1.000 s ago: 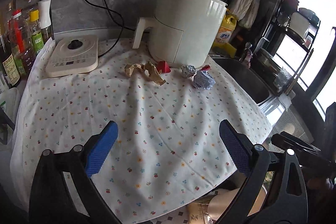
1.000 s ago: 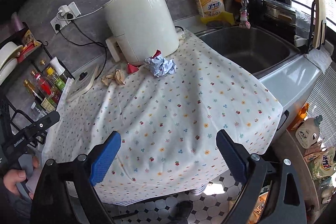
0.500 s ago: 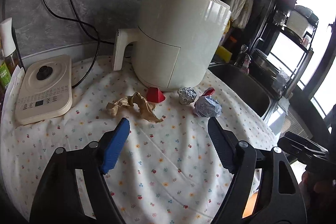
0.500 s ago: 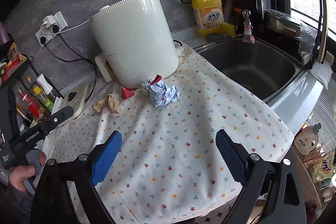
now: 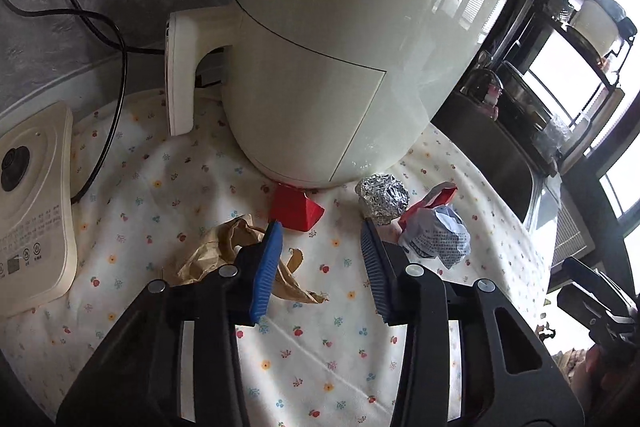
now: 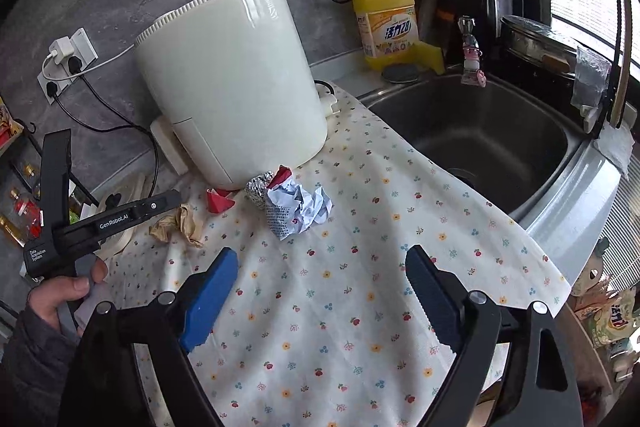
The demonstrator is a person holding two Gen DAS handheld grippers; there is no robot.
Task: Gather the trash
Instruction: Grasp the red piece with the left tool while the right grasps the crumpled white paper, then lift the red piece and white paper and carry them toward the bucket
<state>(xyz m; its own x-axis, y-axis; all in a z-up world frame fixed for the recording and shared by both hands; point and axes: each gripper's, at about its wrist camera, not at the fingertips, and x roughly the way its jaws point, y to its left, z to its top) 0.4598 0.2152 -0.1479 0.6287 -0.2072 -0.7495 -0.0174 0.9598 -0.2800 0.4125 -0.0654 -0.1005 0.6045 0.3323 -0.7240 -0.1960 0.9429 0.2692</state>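
**A:** Biggest thing out there: the cream air fryer, standing upright at the back of the surface, which is draped in a floral cloth. To the right of it, the dark sink, with a yellow detergent bottle behind its rim.

**B:** And off to the left, a flat cream cooktop lying on the cloth, black cable running beside it.

**A:** Now the trash, all in a loose row just in front of the fryer's base. The crumpled blue-and-white wrapper is furthest right, with a red scrap poking from its top.

**B:** The crumpled brown paper is at the left end, partly behind the left gripper. That gripper's blue pads are parted at a moderate gap, empty, low over the cloth.

**A:** Between those pads, a little ahead, the red folded piece sits touching the fryer's base. The foil ball lies just beside the wrapper.

**B:** The right gripper is spread wide, holding nothing, well back from the trash above the cloth's front stretch.
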